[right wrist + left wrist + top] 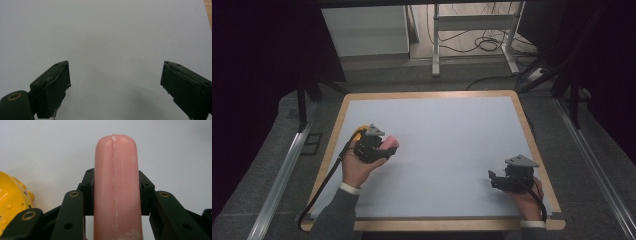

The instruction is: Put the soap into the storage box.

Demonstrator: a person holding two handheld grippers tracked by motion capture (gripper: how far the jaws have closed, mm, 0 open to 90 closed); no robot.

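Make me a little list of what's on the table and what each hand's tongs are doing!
table: white mat with a wooden rim
left tongs: shut on the pink sausage toy, gripping it on both sides
pink sausage toy: rounded tip sticks out past the tongs
yellow bumpy toy: right beside the left tongs; what it is, cannot tell
right tongs: open, nothing between them, white mat underneath
hands: one at each lower side of the table

The desk [432, 145] has a pale grey-white top framed by a light wooden rim. A yellow thing [11, 197] with small bumps lies on the top near its left edge.
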